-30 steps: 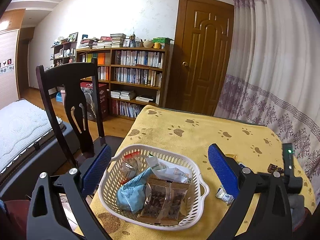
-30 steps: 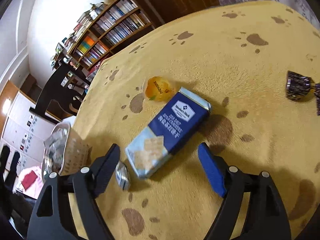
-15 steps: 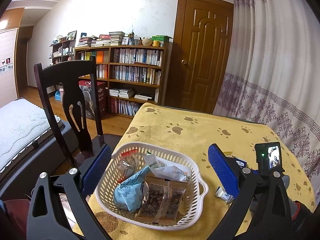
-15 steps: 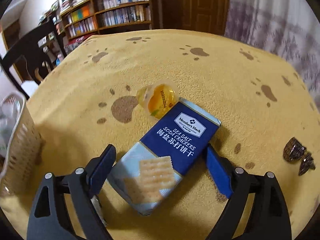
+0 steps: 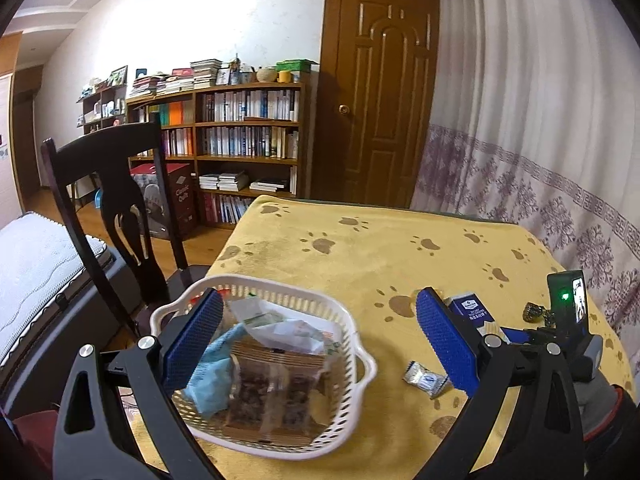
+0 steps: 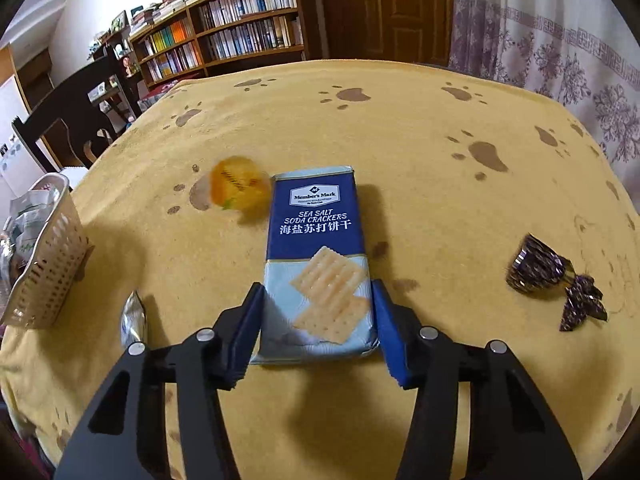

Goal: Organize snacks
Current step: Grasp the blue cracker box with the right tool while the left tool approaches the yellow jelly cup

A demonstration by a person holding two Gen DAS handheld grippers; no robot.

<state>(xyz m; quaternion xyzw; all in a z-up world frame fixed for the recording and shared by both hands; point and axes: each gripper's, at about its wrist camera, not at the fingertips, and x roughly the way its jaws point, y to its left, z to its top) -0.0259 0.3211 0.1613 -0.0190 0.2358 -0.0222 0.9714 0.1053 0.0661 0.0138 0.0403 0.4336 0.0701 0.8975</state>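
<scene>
A white plastic basket (image 5: 360, 364) holding several snack packets stands near the left edge of the yellow paw-print cloth (image 5: 380, 248). My left gripper (image 5: 319, 298) hovers open just above and in front of it. On the cloth lies a blue pack of sea salt soda crackers (image 6: 316, 220), lengthwise away from me. My right gripper (image 6: 317, 292) is shut on its near end, one pad against each long side. An orange jelly cup (image 6: 238, 188) touches the pack's far left corner. The basket (image 6: 52, 276) shows at the left edge of the right wrist view.
A silver wrapped candy (image 6: 134, 316) lies between the basket and the crackers. A purple foil candy (image 6: 536, 268) sits to the right. A dark wooden chair (image 5: 120, 184) stands at the table's left side, and a patterned curtain (image 5: 540, 120) hangs along the right.
My right gripper swung in line with the cracker pack, moved onto its near end and narrowed from wide open to the pack's width. The left gripper shifted slightly over the basket.
</scene>
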